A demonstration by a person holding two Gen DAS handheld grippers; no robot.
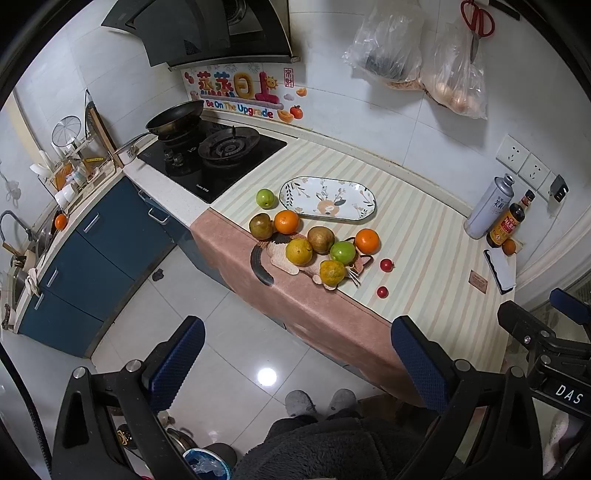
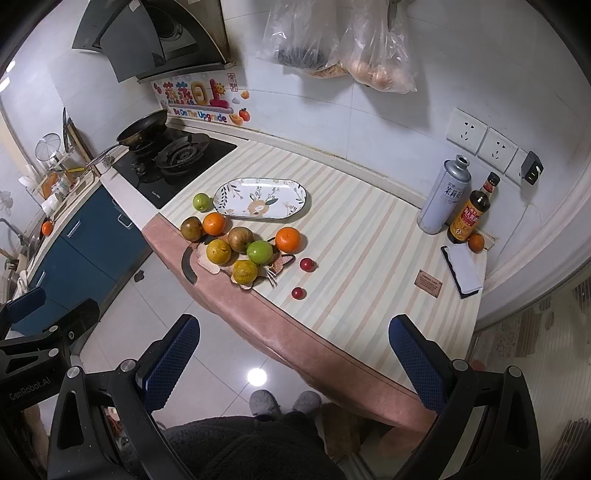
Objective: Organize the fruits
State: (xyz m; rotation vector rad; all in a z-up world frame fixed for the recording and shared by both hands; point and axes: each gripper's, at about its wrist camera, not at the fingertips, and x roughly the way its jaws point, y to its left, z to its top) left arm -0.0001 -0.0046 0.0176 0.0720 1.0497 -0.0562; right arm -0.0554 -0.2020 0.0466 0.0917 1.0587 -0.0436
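left gripper (image 1: 299,365) gaping wide, holding nothing | right gripper (image 2: 295,363) likewise | scissors (image 1: 477,22) showing only in left view | plate (image 2: 261,199) lying bare

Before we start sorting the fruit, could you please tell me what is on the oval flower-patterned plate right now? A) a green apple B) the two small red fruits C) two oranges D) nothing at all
D: the oval plate shows only its own printed pattern, while the green apple sits just beside its left end and the other fruit lies on the counter in front.
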